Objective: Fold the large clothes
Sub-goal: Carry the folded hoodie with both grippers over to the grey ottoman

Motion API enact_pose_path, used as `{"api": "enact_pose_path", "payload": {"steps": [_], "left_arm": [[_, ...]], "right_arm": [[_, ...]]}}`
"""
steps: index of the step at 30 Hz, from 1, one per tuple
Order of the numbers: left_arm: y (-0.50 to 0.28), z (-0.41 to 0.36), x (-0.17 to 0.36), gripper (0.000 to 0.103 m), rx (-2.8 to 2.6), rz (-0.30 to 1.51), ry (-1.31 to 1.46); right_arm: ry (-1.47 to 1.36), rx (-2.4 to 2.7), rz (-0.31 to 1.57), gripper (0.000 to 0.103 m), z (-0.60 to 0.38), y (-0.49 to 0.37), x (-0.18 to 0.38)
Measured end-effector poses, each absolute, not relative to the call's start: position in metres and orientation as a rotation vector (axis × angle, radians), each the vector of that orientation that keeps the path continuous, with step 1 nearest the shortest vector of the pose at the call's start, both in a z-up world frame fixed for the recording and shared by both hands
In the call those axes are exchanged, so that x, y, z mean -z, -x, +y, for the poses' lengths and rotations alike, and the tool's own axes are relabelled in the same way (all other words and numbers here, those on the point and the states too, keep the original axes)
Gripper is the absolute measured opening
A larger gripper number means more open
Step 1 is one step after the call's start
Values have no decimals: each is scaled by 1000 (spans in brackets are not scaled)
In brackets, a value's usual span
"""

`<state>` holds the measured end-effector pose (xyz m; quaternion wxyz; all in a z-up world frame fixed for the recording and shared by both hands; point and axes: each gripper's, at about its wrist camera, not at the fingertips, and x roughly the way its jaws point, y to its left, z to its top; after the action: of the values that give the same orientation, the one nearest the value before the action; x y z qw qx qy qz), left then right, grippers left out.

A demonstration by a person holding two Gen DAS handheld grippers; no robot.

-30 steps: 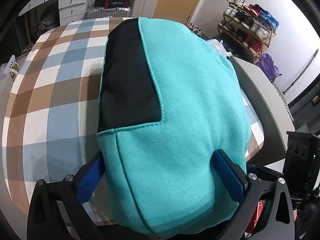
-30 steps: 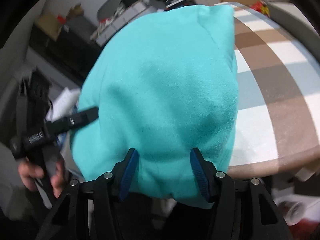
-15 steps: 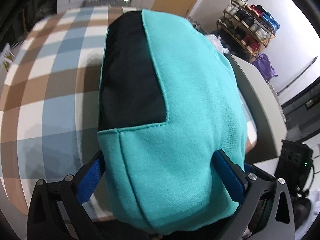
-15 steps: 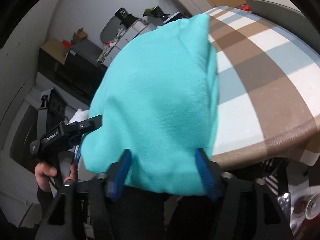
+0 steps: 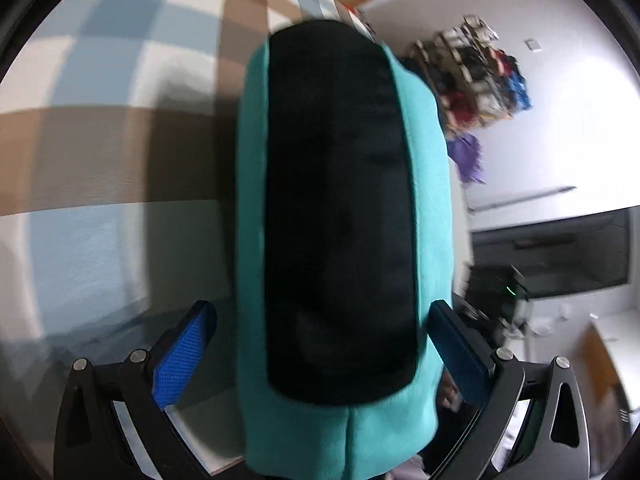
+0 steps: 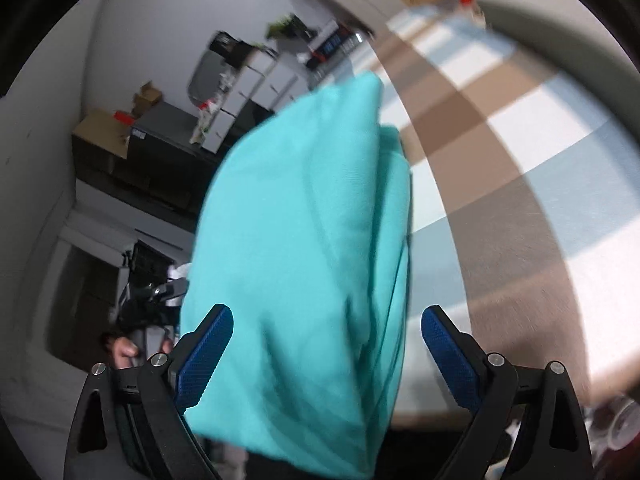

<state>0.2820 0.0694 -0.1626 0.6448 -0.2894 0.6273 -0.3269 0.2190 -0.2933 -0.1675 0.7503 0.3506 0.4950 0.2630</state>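
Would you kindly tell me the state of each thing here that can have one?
teal garment: bunched up, between the jaws of both grippers.
left gripper: open, with one pad clear of the cloth.
right gripper: open; its jaws have just been opening, with the garment between them.
checked cover: spread flat.

No readable text, label, brand, number or sign anywhere in either wrist view; all blurred or too small to read.
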Motion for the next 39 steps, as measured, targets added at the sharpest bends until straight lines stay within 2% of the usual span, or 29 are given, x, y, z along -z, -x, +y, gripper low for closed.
{"api": "enact_pose_path", "payload": {"steps": [5, 7, 14, 16, 18, 19, 27, 39], "left_arm": [[-291, 52, 185, 102, 866, 1529, 716], [-292, 47, 191, 102, 887, 1556, 723], [-286, 30, 187, 99, 908, 1563, 694], [-279, 23, 178, 99, 905, 1559, 665], [-273, 15, 170, 99, 905, 1557, 634], [-270, 12, 165, 99, 910, 1553, 627], [-261, -34, 124, 99, 914, 1510, 567], [-260, -136, 30, 99, 995, 1424, 453]], "right_arm": [[-781, -666, 1186, 97, -272, -251, 177], [-762, -691, 1214, 101, -261, -258, 178], [-658, -670, 1285, 103, -231, -269, 171], [-640, -673, 1271, 103, -228, -265, 167], [-667, -699, 1245, 90, -230, -260, 162], [-670, -714, 1233, 89, -231, -258, 158], [-804, -781, 1136, 89, -246, -241, 160], [-908, -832, 889, 88, -300, -202, 108]]}}
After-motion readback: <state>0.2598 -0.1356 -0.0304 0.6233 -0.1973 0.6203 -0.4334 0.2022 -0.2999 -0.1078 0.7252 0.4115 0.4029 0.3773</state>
